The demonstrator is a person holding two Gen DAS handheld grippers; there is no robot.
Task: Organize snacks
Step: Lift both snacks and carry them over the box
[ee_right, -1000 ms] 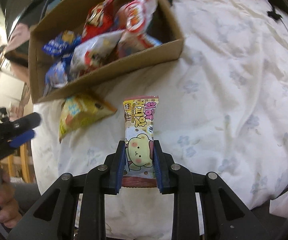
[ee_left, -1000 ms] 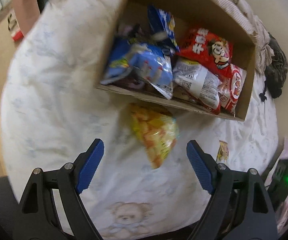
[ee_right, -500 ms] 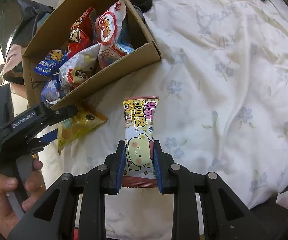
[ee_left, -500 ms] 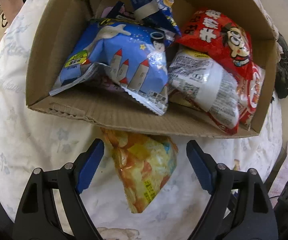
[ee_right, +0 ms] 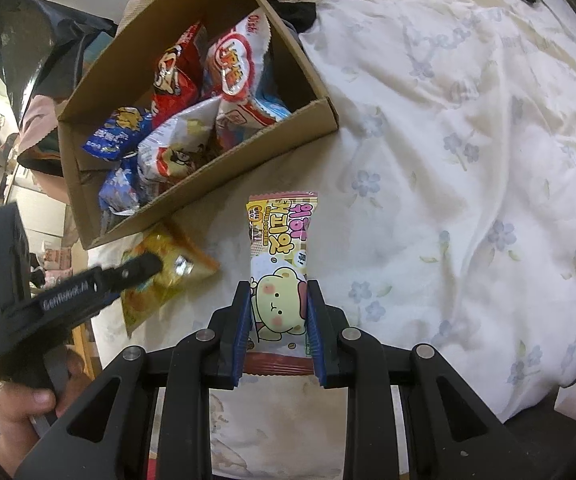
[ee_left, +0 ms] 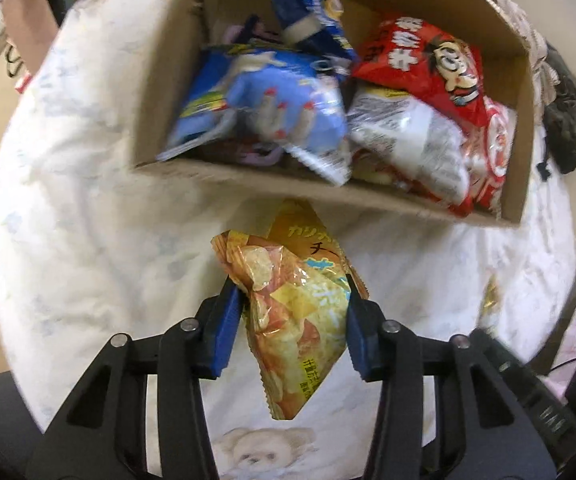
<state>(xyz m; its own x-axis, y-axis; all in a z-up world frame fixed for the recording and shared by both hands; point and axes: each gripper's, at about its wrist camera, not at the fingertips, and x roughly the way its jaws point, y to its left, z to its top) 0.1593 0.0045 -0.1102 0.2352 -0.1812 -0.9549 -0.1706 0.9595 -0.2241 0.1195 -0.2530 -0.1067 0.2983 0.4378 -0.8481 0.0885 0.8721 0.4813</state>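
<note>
My left gripper (ee_left: 292, 312) is closing on the yellow chip bag (ee_left: 296, 320), its pads already touching the bag's sides at lower centre of the left view. The bag's long axis runs up the frame toward the cardboard box (ee_left: 248, 182), just above it. My right gripper (ee_right: 278, 320) grips the bear-print wafer pack (ee_right: 280, 264) narrowly; the box sits upper left there.

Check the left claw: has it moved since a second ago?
Yes. In the right wrist view the left claw has come in from the left edge toward the cardboard box, now closing around the yellow chip bag.
</note>
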